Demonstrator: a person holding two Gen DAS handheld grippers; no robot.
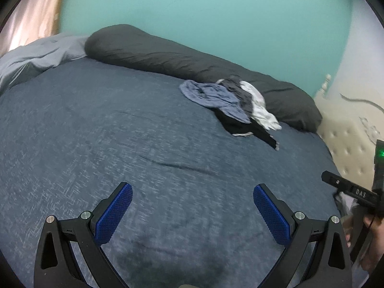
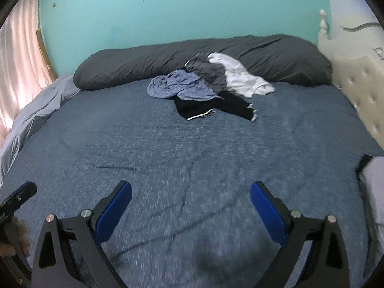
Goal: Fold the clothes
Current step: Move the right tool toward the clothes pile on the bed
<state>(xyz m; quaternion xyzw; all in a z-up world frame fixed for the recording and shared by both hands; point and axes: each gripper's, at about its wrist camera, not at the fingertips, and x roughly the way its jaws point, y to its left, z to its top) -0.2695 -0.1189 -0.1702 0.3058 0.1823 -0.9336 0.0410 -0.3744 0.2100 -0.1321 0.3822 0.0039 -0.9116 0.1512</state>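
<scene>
Nearest us, our left gripper (image 1: 192, 192) and right gripper (image 2: 190, 189) both hang released, jaws spread wide and empty, above the near edge of the bed (image 2: 168, 168). Between us and the work lies bare blue cover. The heap of clothes (image 2: 208, 86) sits near the far edge, toward the right corner by the headboard (image 2: 360, 91), touching the long dark pillow (image 2: 144, 64). We judge the step is reaching; best to take the top garment alone and drag it onto open cover. We count four pieces: one blue, one grey, one white, one black.
</scene>
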